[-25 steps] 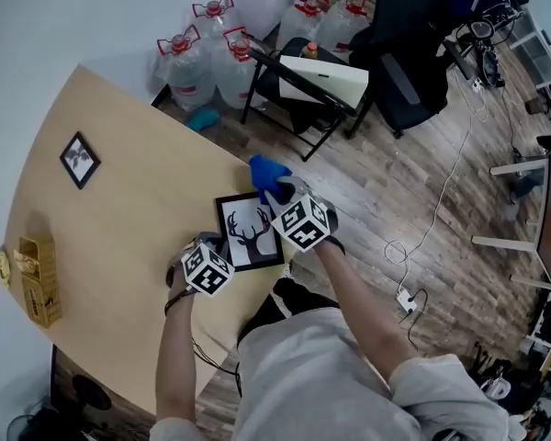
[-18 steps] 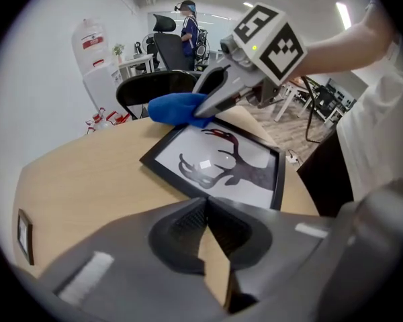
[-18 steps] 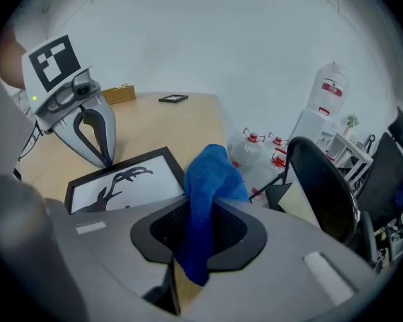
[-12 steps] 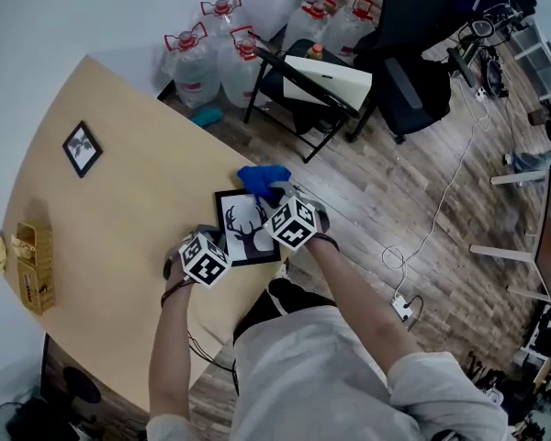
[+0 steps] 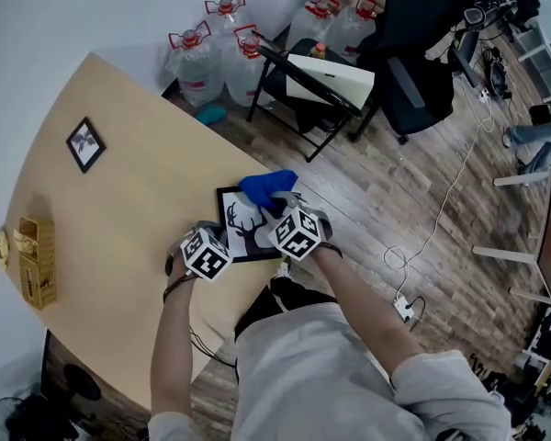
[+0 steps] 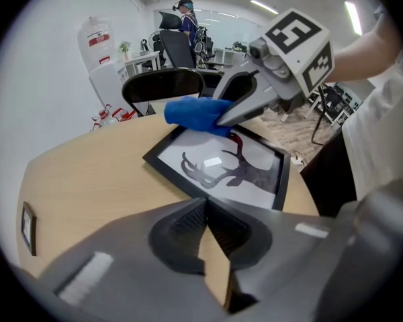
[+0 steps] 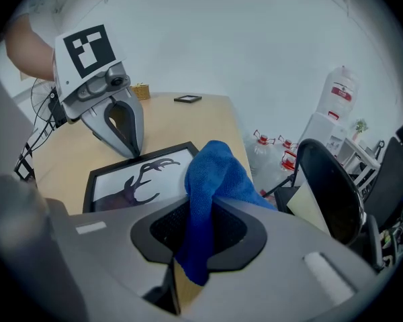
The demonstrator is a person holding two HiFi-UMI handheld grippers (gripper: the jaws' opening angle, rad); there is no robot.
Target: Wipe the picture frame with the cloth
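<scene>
The right gripper [image 7: 196, 247] clamps the blue microfibre cloth [image 7: 215, 176] over the far corner of the black deer-print picture frame [image 5: 241, 231], which lies flat on the tan wooden table [image 5: 119, 209]. The left gripper [image 6: 205, 213], closed and empty, sits at the frame's edge. Wiping appears incomplete.

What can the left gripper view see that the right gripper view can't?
Only the left gripper view shows the right tool and a person far off. Only the right gripper view shows the left tool and a yellow box. Both show the cloth, held in the right tool, the frame and the table.
</scene>
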